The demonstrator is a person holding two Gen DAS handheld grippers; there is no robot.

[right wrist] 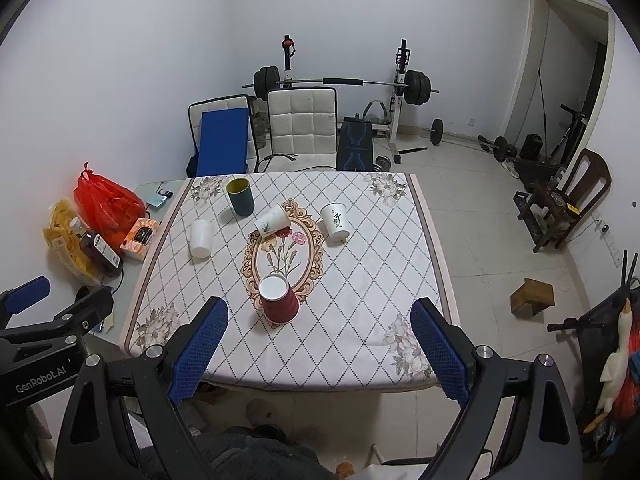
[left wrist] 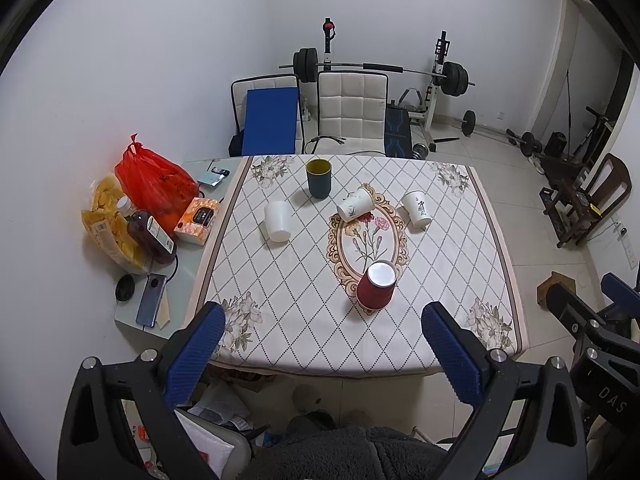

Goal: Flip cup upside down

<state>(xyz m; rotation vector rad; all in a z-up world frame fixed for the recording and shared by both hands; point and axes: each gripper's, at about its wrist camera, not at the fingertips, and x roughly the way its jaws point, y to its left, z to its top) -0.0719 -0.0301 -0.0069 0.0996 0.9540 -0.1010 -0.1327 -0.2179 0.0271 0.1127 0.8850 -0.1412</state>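
Note:
A red cup (left wrist: 375, 285) (right wrist: 279, 298) stands upside down near the table's front, white base up. A dark green cup (left wrist: 319, 178) (right wrist: 240, 196) stands upright at the back. A plain white cup (left wrist: 277, 221) (right wrist: 200, 237) stands upside down at the left. A white printed cup (left wrist: 355, 205) (right wrist: 272, 220) lies on its side mid-table. Another white cup with black characters (left wrist: 417, 209) (right wrist: 335, 221) stands upside down at the right. My left gripper (left wrist: 324, 344) and right gripper (right wrist: 320, 340) are open, empty, and held above the table's near edge.
The patterned tablecloth (left wrist: 304, 292) (right wrist: 360, 280) covers the table. A side shelf on the left holds a red bag (left wrist: 156, 180), a bottle (left wrist: 150, 232), a tissue box (left wrist: 198, 220) and a phone (left wrist: 150, 300). Chairs (left wrist: 352, 112) and a barbell rack stand behind.

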